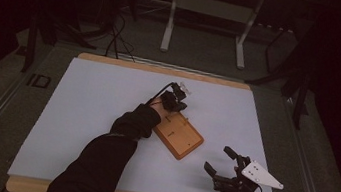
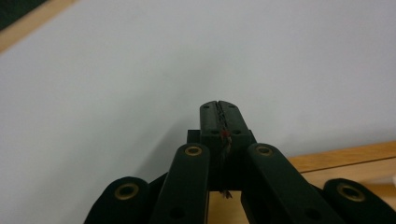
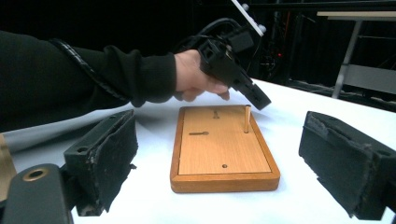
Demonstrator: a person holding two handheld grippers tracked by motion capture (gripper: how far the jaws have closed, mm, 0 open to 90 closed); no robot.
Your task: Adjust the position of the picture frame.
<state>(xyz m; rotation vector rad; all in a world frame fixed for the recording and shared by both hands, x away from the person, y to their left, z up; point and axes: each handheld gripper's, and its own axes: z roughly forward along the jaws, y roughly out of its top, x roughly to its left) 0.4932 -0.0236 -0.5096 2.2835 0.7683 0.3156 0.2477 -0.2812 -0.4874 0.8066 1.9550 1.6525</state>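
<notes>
Over the far end of the wooden board (image 1: pixel 180 137), at centre-left of the white table (image 1: pixel 70 112), found the left gripper (image 1: pixel 176 99) pinched fully shut, with nothing firm between its pads. Possibly a thin reddish fibre caught in the seam, though too dim to be sure. From the right gripper view, sat with its tip just beside and above the 1 upright peg (image 3: pixel 247 118), apparently not touching it. Further along the board, noted 1 keyhole slot (image 3: pixel 198 133) and 1 small hole (image 3: pixel 224 165) near the front edge, both empty. At the right, near the table's front edge, found the right gripper (image 1: pixel 217 158) spread wide and empty, well apart from the board.

Judged the step in hand to be taking the peg. To do that well: should open the left jaws first, lower them either side of the peg, keep them square to the shaft and close gently near the top. Should then pull straight up along its axis rather than levering sideways. Could steady the board's near corner with the right gripper to stop it lifting or sliding.
</notes>
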